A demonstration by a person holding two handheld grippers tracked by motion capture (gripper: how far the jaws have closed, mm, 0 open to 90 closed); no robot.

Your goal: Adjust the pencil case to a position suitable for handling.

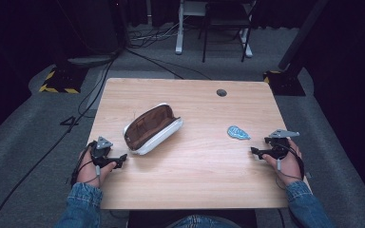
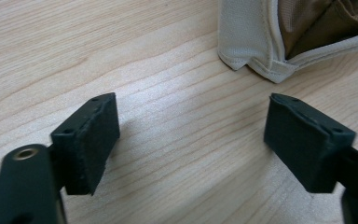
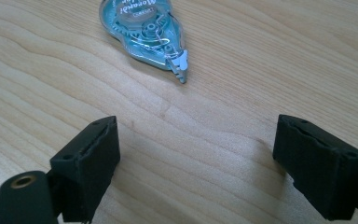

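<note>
A white pencil case with a brown lining point(image 1: 151, 128) lies unzipped and gaping on the left half of the wooden table point(image 1: 195, 180). Its near corner point(image 2: 261, 51) sits just beyond my left gripper point(image 2: 191, 140), which rests open on the table with nothing between its jaws. That gripper point(image 1: 119, 161) lies left of and in front of the case. A teal correction-tape dispenser point(image 1: 238, 133) lies on the right half. My right gripper point(image 1: 256, 152) rests open a little to its right; the dispenser point(image 3: 144, 32) lies ahead of my right gripper point(image 3: 193, 168), apart from it.
A round cable hole point(image 1: 221, 92) sits near the table's far edge. Beyond the table, cables point(image 1: 142, 52) run over the grey floor, and a white-legged desk point(image 1: 180, 33) and a dark chair point(image 1: 225, 23) stand at the back. Stand bases point(image 1: 59, 78) flank the far corners.
</note>
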